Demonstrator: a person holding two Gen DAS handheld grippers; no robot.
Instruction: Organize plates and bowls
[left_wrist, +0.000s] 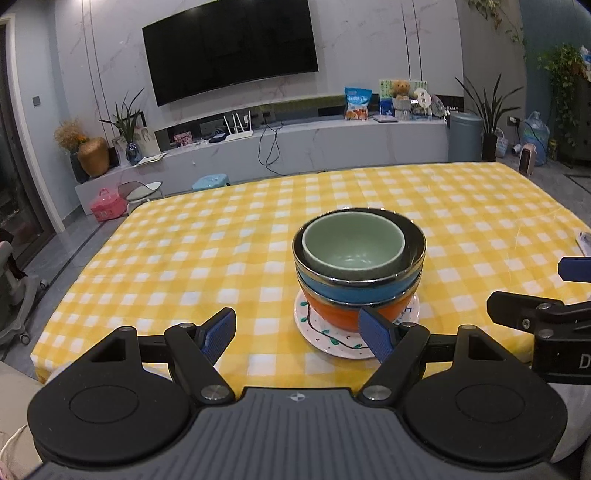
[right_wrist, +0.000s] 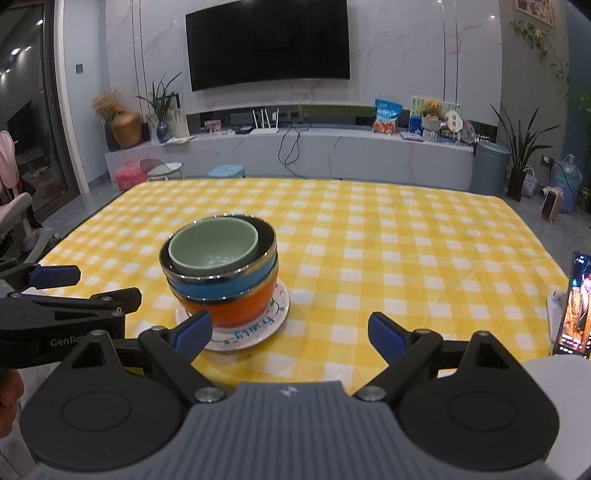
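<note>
Before the bowls (left_wrist: 358, 269), left gripper (left_wrist: 299, 336) and right gripper (right_wrist: 291, 332) gape empty.

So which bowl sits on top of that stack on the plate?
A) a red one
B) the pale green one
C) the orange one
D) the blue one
B: the pale green bowl nests at the top, inside the blue bowl, with the orange bowl lowest, resting on the white plate.

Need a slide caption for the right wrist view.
Open right gripper beside nested bowls stacked on a plate.
</note>
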